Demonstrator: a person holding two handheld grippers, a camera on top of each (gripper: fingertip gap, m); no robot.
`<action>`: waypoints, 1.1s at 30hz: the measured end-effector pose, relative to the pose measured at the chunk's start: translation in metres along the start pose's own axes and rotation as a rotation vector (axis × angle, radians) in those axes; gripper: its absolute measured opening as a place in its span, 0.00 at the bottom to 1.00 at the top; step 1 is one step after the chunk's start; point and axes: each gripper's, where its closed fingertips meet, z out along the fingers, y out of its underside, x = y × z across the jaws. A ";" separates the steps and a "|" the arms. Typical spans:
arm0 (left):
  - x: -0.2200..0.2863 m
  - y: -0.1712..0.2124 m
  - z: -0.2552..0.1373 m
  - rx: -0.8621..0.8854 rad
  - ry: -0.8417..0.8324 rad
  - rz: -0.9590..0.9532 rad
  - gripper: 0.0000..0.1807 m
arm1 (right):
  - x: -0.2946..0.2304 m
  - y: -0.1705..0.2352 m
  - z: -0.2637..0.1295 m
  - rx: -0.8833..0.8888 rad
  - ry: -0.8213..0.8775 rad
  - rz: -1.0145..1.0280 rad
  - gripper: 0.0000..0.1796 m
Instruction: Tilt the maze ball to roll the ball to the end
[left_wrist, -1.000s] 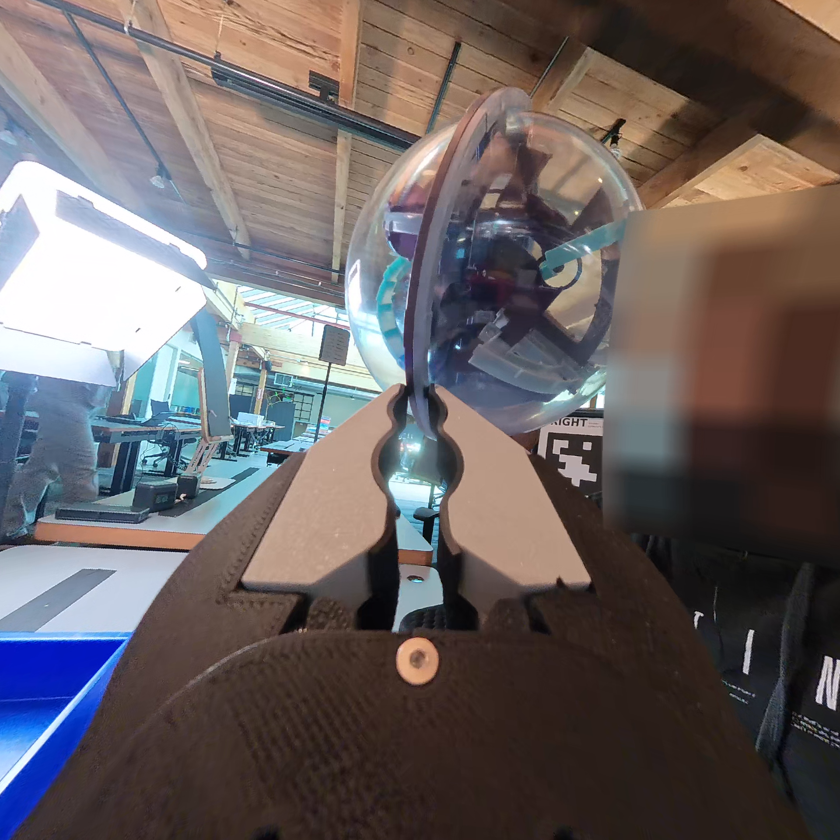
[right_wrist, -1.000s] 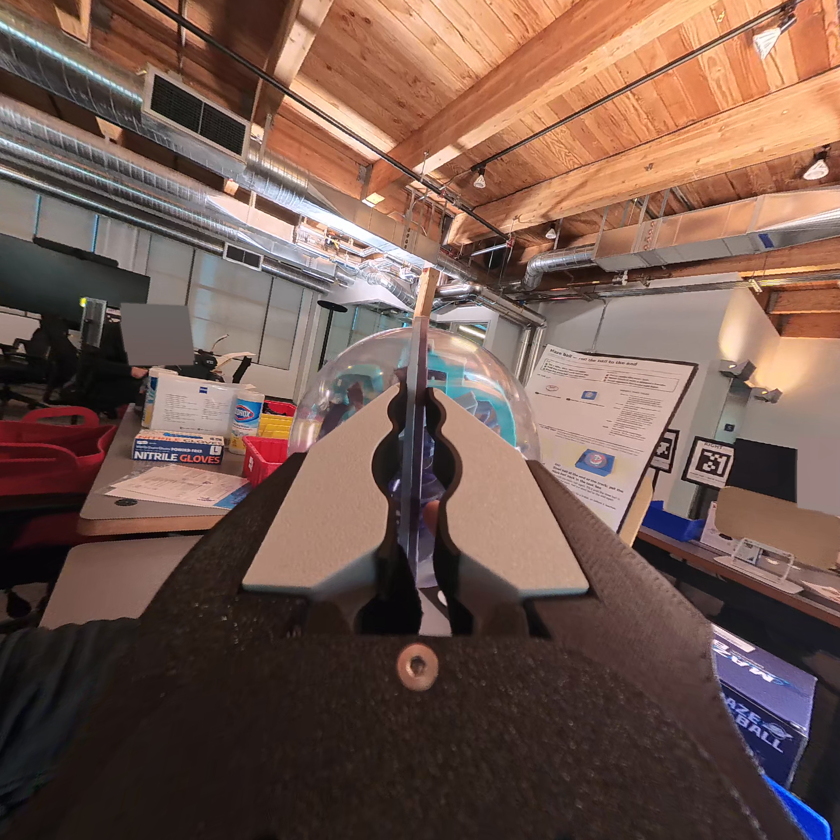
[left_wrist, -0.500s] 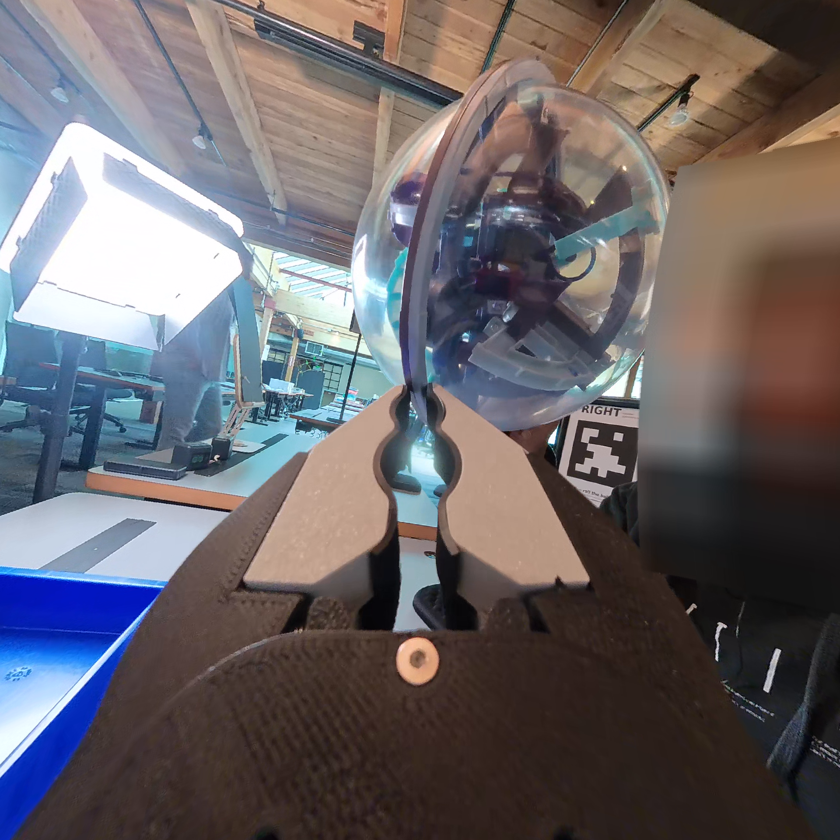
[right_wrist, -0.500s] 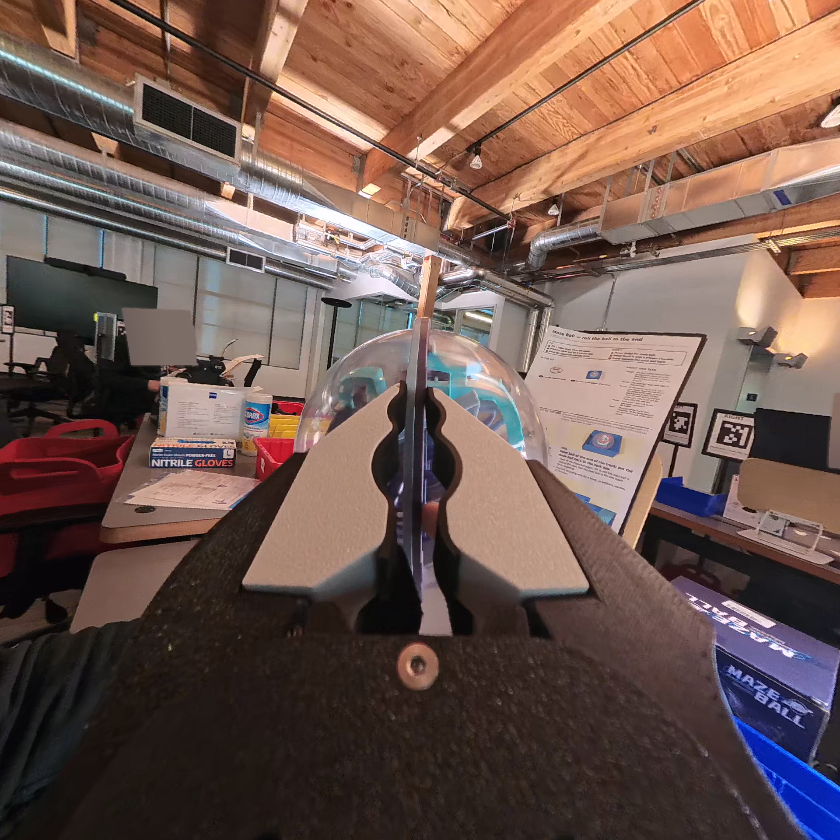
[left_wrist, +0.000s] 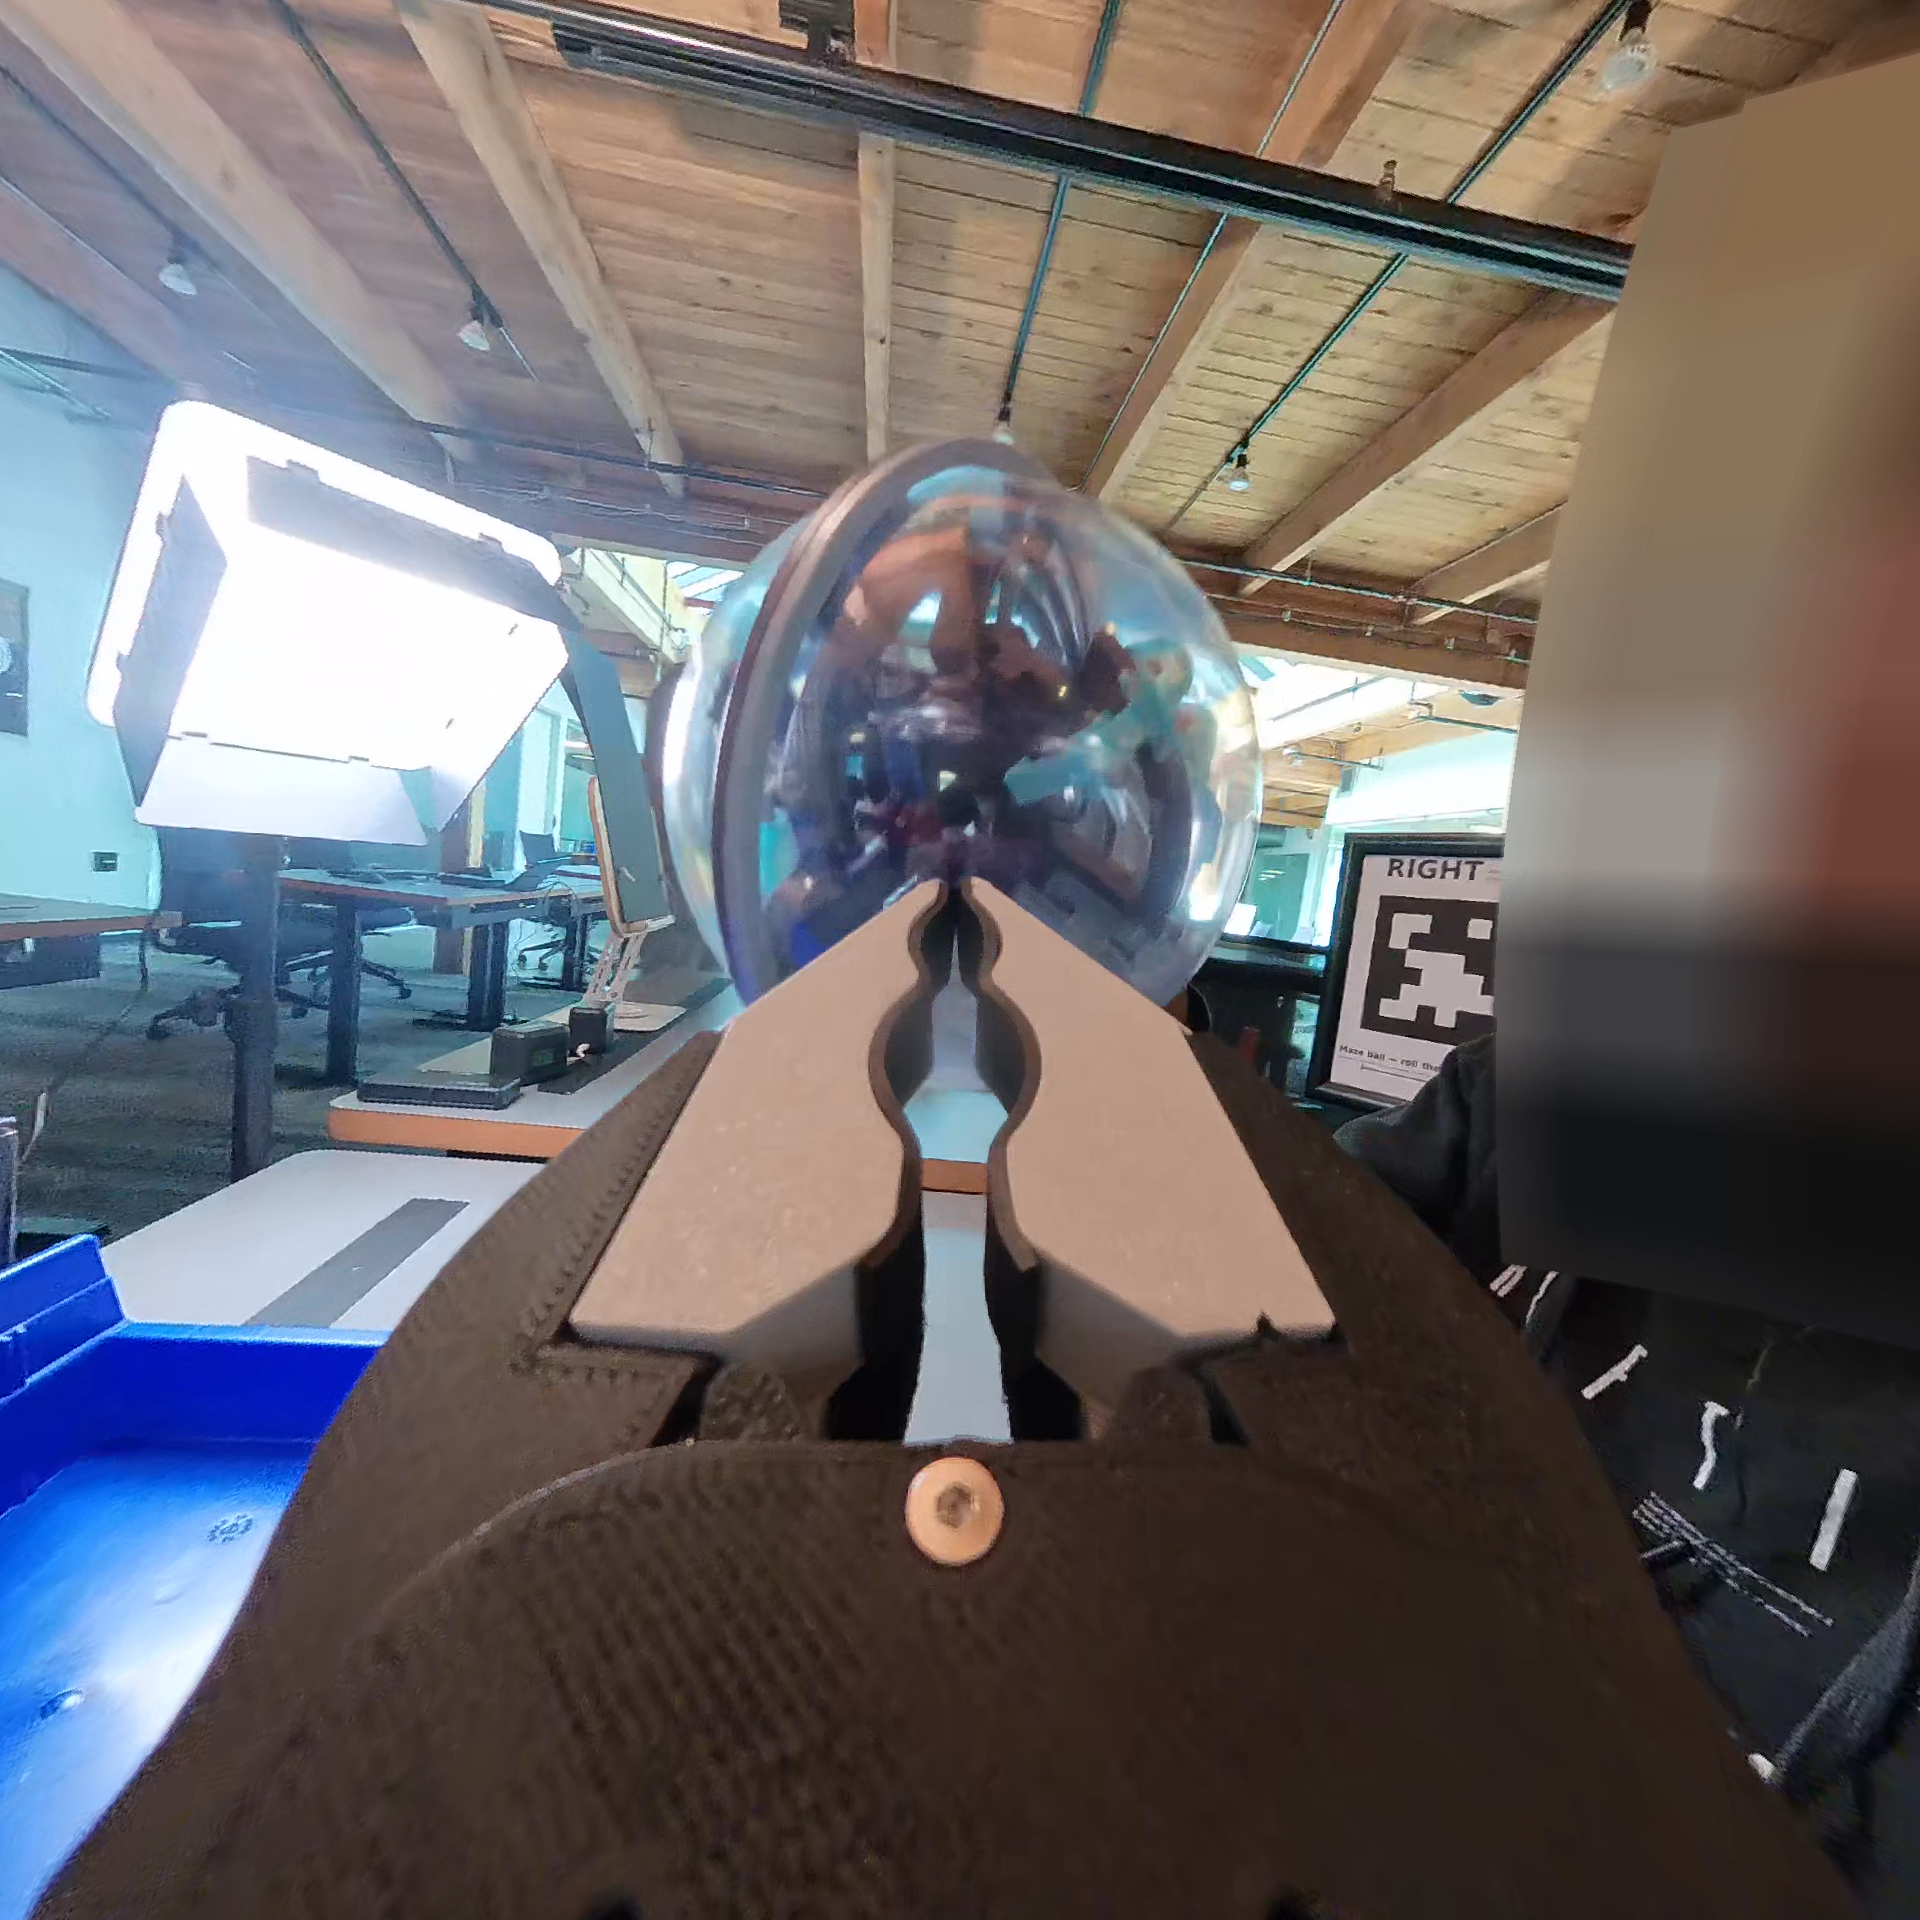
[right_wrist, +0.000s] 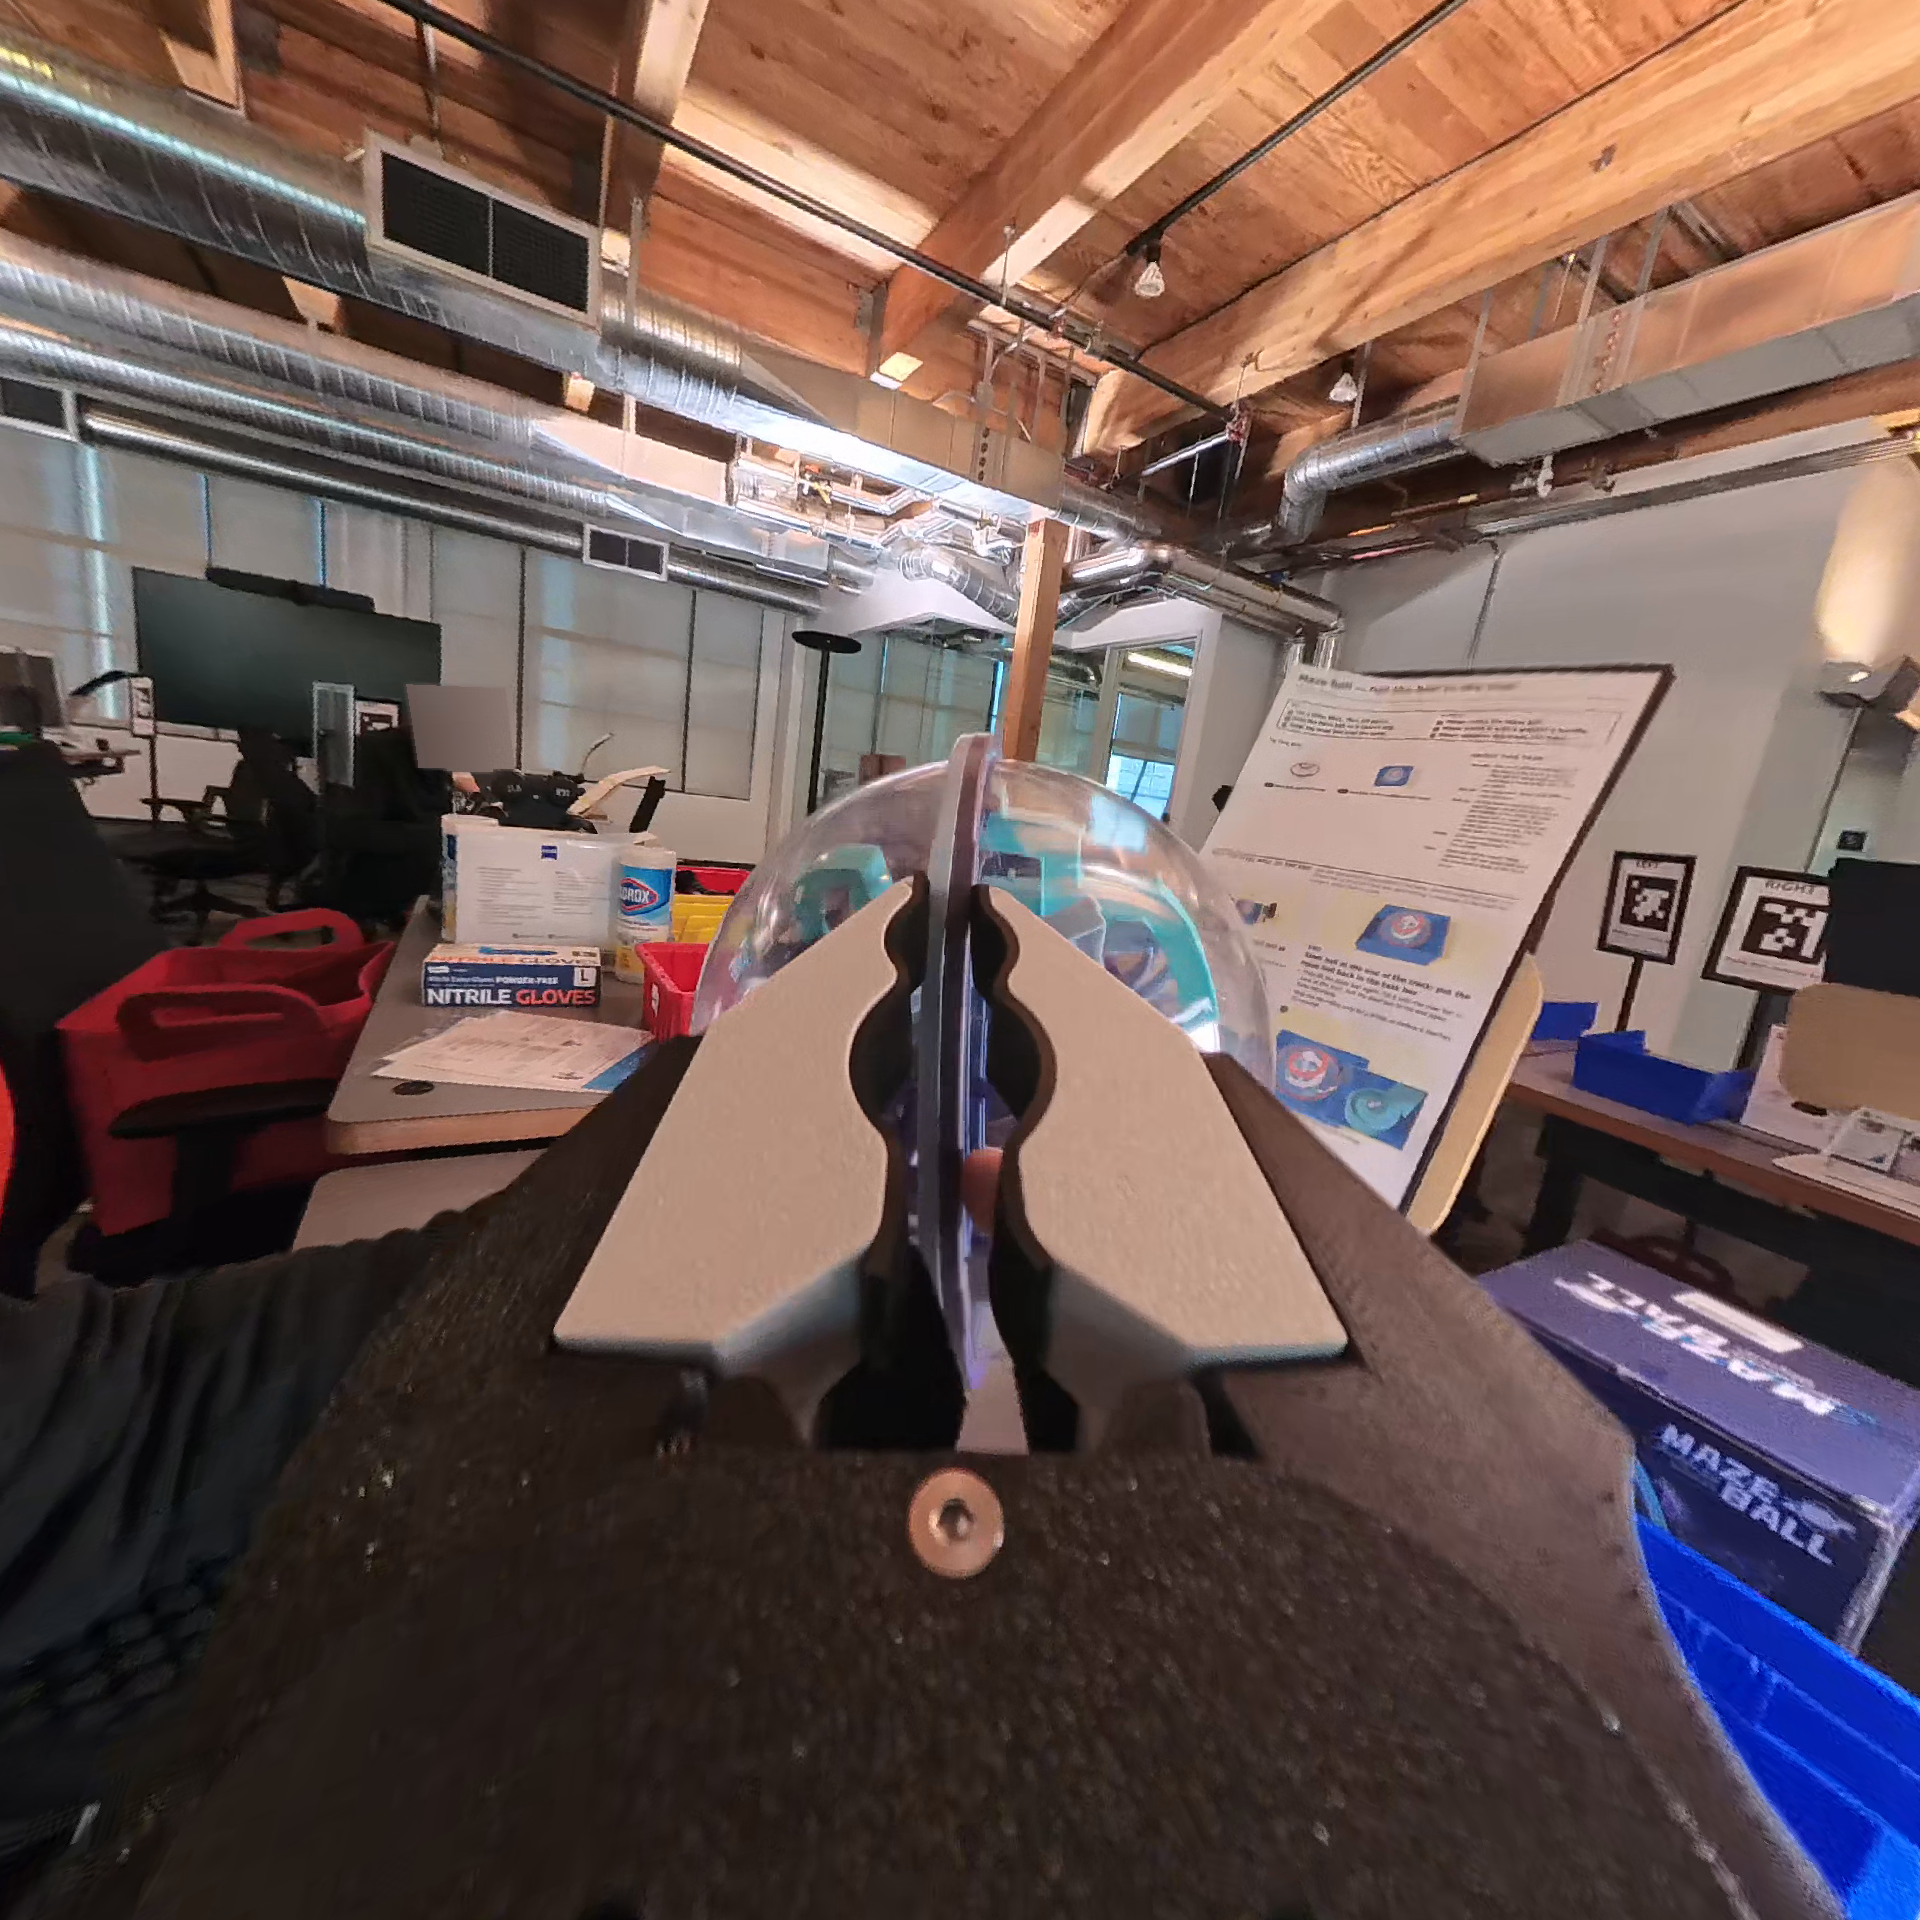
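Note:
The maze ball (left_wrist: 977, 727) is a clear sphere with teal and purple tracks inside and a flat rim (left_wrist: 750, 748) around its middle. In the left wrist view it hangs in the air just beyond my left gripper (left_wrist: 956, 906). That gripper's fingertips are pressed together with nothing between them, and the rim stands off to their left. In the right wrist view my right gripper (right_wrist: 948, 894) is shut on the rim (right_wrist: 961, 810), which runs upright between the fingers, and it holds the ball (right_wrist: 1101, 935) up.
A blue bin (left_wrist: 125, 1507) lies low on the left and a bright light panel (left_wrist: 312, 623) stands behind it. A person in dark clothing (left_wrist: 1662, 1455) is at the right. An instruction board (right_wrist: 1434, 883), a dark blue box (right_wrist: 1714, 1423) and a cluttered table (right_wrist: 457, 1112) surround the right gripper.
The left gripper held the ball's rim in both earlier frames. The rim has now left its grasp, the pads have come together on air, and the ball sits farther off, held by the right gripper alone.

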 end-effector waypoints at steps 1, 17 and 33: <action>0.000 0.001 0.000 -0.011 -0.014 0.015 0.00 | 0.002 0.004 -0.002 -0.003 0.003 0.008 0.03; 0.029 0.024 0.005 -0.059 0.026 0.149 0.15 | 0.003 -0.002 -0.034 0.232 -0.191 0.177 0.03; 0.046 0.033 0.001 -0.147 0.071 0.210 0.04 | -0.020 0.008 -0.049 0.279 -0.293 0.030 0.03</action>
